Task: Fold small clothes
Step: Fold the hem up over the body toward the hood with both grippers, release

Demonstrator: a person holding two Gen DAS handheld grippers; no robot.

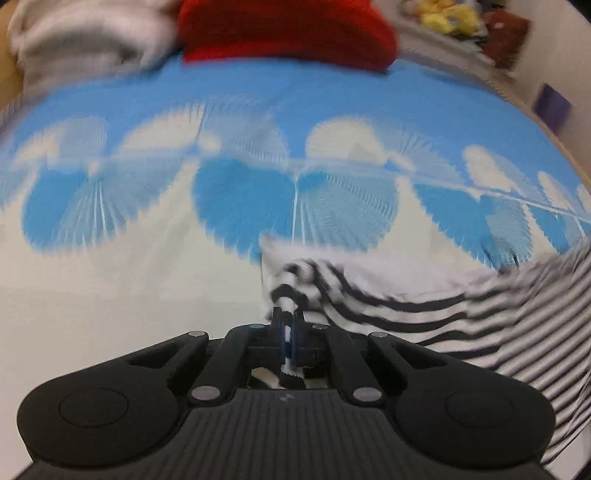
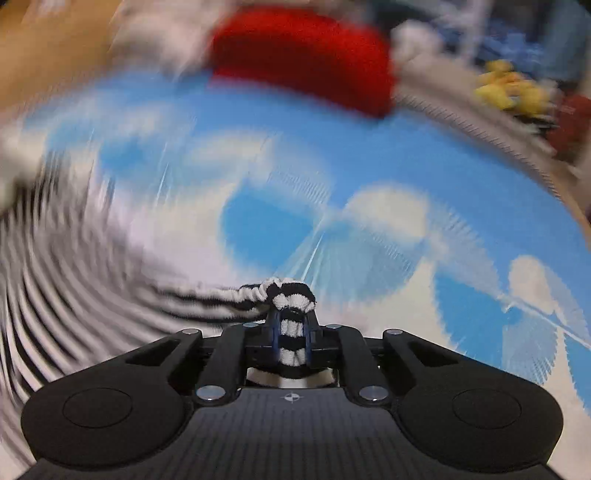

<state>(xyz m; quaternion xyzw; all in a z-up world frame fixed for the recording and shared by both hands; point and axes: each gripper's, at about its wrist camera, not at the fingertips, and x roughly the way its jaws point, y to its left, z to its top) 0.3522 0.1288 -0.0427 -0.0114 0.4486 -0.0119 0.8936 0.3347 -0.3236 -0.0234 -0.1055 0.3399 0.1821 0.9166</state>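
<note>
A small black-and-white striped garment lies on a blue-and-white patterned bedspread. My left gripper is shut on a thin bunched edge of it, and the cloth spreads away to the right. In the right wrist view my right gripper is shut on a thicker rolled bunch of the same striped garment, which stretches off to the left. Both views are blurred.
A red cushion and a pale crumpled blanket lie at the far end of the bedspread. Yellow and dark red soft toys sit at the far right. The red cushion also shows in the right wrist view.
</note>
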